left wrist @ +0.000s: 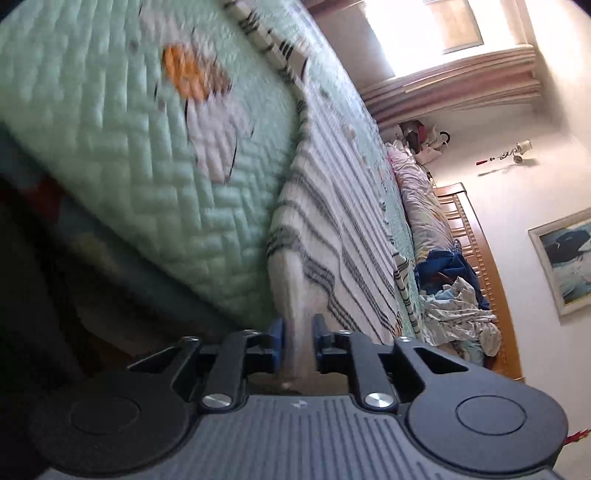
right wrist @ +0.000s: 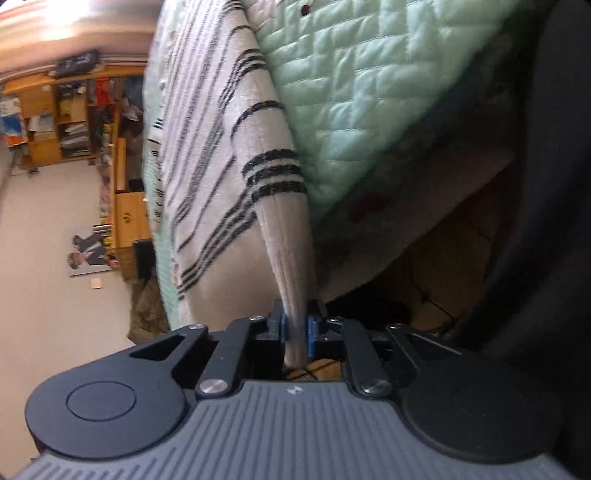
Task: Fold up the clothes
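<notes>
Striped white knit, a sweater [left wrist: 332, 229], lies on our mint quilted bed [left wrist: 110, 122]. We pinch its plain hem with 2 claws: the left gripper [left wrist: 298, 338] and the right gripper [right wrist: 295, 332] are each squeezed tight on cloth. The quilt looks blurry. Under the bed is too dark to see.

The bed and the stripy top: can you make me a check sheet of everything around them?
Surface: bed with green quilt.
Job's things: striped sweater lying on the quilt, its edge pulled off the bed.
Clutter: heap of clothes at the far end.
Grippers: left gripper and right gripper each shut on the sweater's edge.
Cables: nothing seen.
Surroundings: window, framed picture, wooden shelves.
</notes>
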A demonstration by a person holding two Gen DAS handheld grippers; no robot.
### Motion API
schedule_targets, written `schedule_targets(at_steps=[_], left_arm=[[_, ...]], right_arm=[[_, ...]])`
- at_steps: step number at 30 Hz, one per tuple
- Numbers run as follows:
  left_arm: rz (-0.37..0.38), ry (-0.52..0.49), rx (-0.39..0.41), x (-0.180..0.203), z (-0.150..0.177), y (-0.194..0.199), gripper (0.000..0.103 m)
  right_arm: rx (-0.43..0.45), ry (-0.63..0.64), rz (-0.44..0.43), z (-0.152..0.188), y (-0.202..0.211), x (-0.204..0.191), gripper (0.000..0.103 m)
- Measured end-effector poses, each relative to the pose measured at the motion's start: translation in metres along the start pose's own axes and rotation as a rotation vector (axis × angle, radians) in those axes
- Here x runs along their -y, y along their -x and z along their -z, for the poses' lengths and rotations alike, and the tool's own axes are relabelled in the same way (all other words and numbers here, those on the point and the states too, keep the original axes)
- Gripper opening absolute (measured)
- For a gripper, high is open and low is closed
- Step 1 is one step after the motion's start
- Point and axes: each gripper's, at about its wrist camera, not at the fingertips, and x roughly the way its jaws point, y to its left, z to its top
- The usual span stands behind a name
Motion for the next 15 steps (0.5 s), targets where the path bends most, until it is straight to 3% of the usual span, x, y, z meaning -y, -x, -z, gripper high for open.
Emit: schedule_targets(at_steps=[2,8,12,15], left_arm=[[0.022,-0.038,0.036,0.008,-0.006,0.015,0.021],[0.095,-0.165,0.118,0.047,-0.032,0.036,0.030],[0.140,-0.203,0.107,0.061,-0.043,0.016,0.035],[0.121,-0.272,0.048,0.076,-0.043,-0.018,0.035]], right_arm=[[0.050,0.040,0.032,0.000,0.021,-0.006,0.036],[0.262,0.236,0.065,-0.006,0.071,-0.056,0.050],[0.318,0.295,-0.106,-0.019,0.061,-0.069,0.062],[0.276,0.269,-0.214,-0.031,0.009,-0.079,0.063]])
